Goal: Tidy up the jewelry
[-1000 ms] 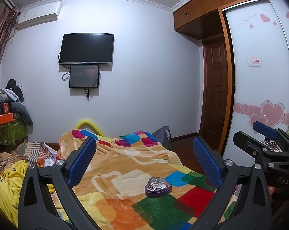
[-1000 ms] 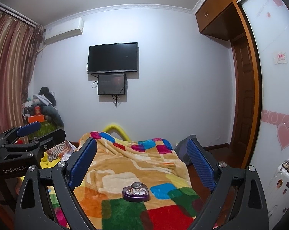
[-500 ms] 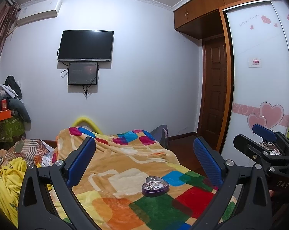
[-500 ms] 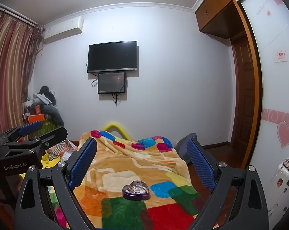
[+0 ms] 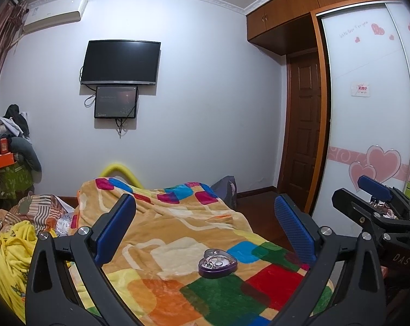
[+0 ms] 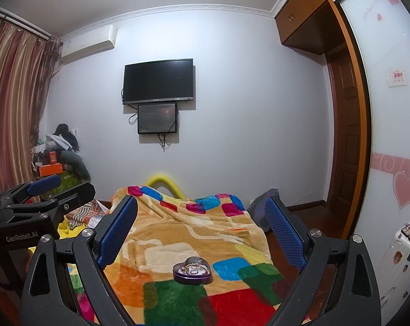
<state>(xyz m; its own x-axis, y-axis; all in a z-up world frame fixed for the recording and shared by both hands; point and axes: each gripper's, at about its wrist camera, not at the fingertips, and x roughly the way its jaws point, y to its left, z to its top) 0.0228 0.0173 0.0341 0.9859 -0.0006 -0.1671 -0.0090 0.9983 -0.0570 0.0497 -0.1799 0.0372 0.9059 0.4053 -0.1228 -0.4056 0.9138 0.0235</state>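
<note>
- One purple heart-shaped box (image 5: 218, 263) sat on the bed's patchwork blanket (image 5: 177, 233), small jewelry pieces inside, too small to count.
- Left tool (image 5: 205, 231) and right tool (image 6: 202, 229), two in all, hung spread wide and empty above it.
- The stage was unclear: sorting might lie ahead or be finished.

The right gripper (image 6: 200, 224) hung wide open above the blanket (image 6: 177, 233), the heart-shaped box (image 6: 192, 270) lying between its fingers.
</note>
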